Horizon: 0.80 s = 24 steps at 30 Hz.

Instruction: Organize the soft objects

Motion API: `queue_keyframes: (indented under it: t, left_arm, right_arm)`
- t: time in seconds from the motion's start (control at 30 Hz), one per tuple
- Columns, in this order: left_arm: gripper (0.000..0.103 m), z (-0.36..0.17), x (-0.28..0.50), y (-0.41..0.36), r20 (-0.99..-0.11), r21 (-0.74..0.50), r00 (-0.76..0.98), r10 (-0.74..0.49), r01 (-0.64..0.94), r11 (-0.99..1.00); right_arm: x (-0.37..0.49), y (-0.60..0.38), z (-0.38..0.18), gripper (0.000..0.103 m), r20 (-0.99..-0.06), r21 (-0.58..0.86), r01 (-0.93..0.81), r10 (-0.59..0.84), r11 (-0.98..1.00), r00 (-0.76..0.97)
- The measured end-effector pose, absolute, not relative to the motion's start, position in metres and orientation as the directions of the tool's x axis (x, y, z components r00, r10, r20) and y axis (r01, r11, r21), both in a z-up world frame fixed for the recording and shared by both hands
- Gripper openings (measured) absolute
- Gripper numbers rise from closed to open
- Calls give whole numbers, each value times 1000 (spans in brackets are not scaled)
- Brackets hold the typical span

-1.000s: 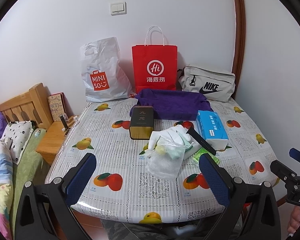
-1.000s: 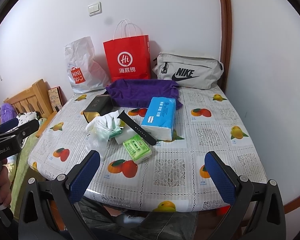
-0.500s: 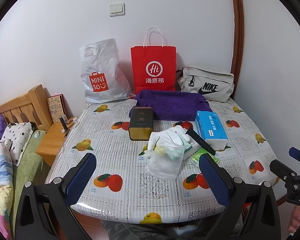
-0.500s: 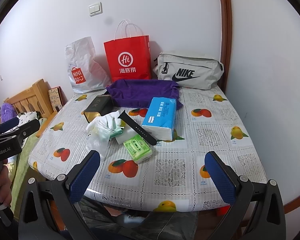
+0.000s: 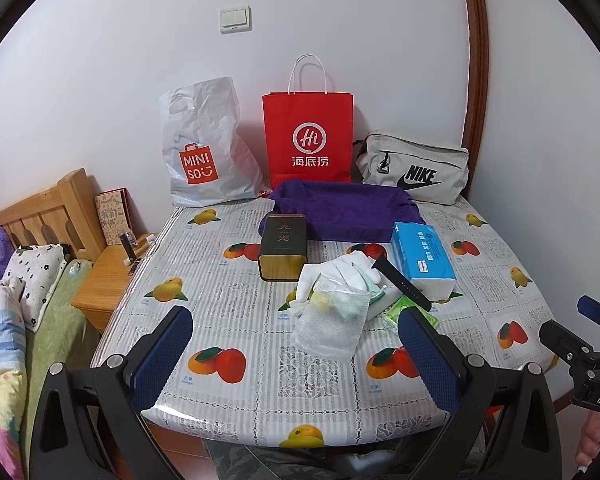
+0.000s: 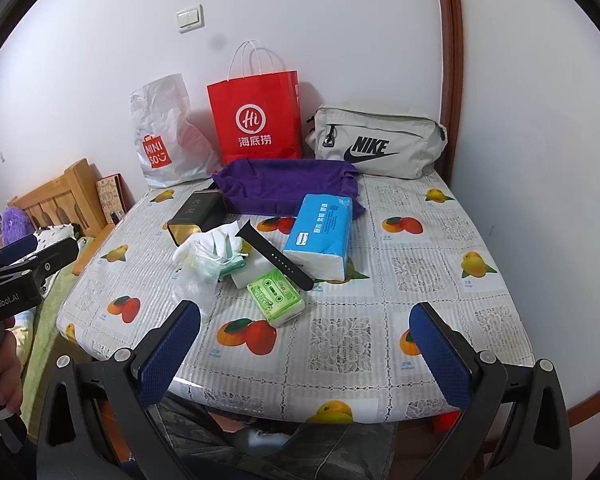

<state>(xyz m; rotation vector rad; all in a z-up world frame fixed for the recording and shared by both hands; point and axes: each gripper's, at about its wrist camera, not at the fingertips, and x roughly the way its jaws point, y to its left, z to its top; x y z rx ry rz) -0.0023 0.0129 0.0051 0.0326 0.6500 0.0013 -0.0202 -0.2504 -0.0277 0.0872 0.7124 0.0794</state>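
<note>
A heap lies mid-table: white gloves (image 5: 340,274) (image 6: 210,242), a clear bubble-wrap pouch (image 5: 328,326), a black watch strap (image 5: 402,286) (image 6: 276,256), a green tissue pack (image 6: 276,296) and a blue tissue pack (image 5: 422,256) (image 6: 320,230). A purple cloth (image 5: 344,208) (image 6: 288,186) lies behind them. My left gripper (image 5: 296,356) is open and empty, held above the table's near edge in front of the pouch. My right gripper (image 6: 306,346) is open and empty above the near edge, in front of the green pack.
A dark tin box (image 5: 284,246) stands left of the heap. A white Miniso bag (image 5: 200,148), a red paper bag (image 5: 308,136) and a grey Nike pouch (image 5: 414,168) line the wall. A bed (image 5: 8,320) and wooden nightstand (image 5: 108,276) stand left of the table.
Both grippers stay open and nearly still; the views have drifted only slightly.
</note>
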Motion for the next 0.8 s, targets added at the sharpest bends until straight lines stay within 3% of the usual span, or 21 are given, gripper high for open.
queue_keyframes:
  t: [0.8]
  left_arm:
    - [103,-1,0,10,-612,22,791,-3,20,1000]
  right_arm:
    - [-20,-251,-30,103,-646,98,-50,102,994,757]
